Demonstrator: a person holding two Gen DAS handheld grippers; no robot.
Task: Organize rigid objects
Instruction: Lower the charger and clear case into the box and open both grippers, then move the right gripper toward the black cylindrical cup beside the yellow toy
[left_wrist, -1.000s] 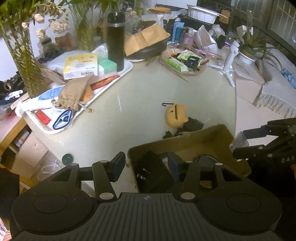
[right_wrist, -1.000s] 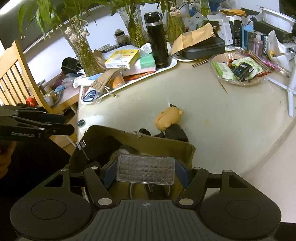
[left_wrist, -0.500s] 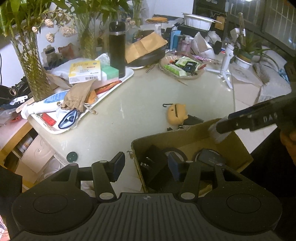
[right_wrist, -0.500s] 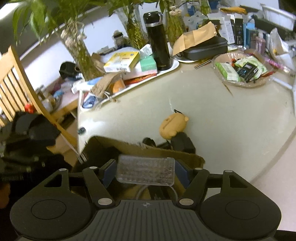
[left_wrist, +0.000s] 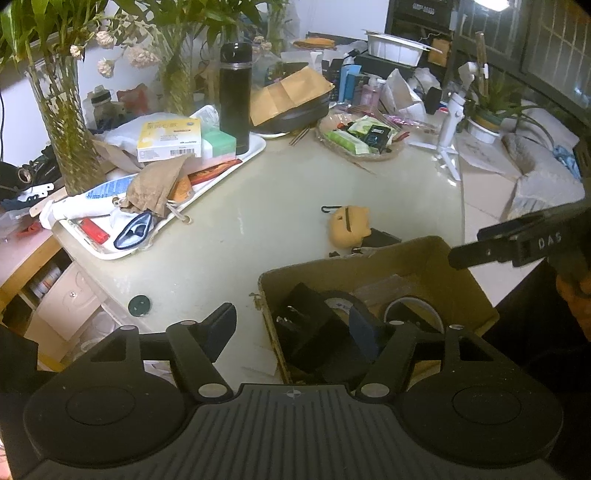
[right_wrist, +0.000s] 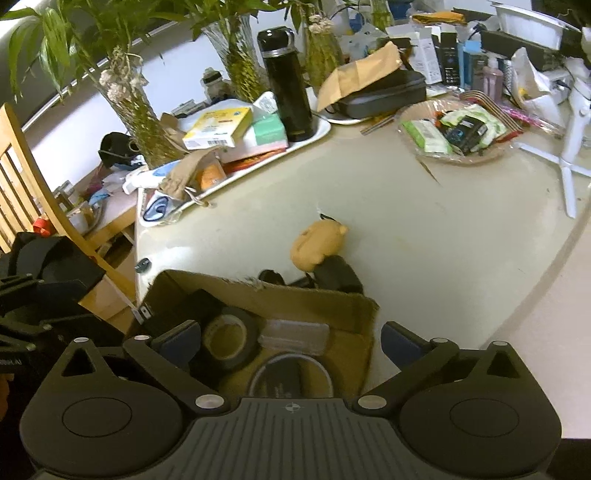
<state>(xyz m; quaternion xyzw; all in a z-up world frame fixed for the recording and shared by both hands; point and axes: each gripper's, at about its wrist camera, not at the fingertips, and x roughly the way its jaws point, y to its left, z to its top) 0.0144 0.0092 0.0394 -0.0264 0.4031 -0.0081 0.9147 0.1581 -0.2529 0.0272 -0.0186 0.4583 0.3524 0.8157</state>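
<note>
Two grippers hang over the open brown cardboard box (right_wrist: 317, 299) at the near edge of the pale worktop (right_wrist: 424, 229), and I judge the step in hand to be a drop-off. My right gripper (right_wrist: 291, 338) has its jaws opening wide with nothing between them; the clear, bumpy plastic case (right_wrist: 293, 334) lies flat on the box floor below, beside the roll of black tape (right_wrist: 227, 338) and a round dark object ringed in white (right_wrist: 291, 376). My left gripper (left_wrist: 291, 325) is also opening: one finger sits outside the box's left wall and the other inside, next to a black block-shaped item (left_wrist: 306, 328), and I cannot see the pads pressing on anything. Loose on the worktop just beyond the box lie a small tan plush pouch (right_wrist: 317, 243) and a black object (right_wrist: 338, 273) touching it. Next, I think, one gripper should lift clear of the box rim, reach past it and close on the pouch without nudging the box.
</note>
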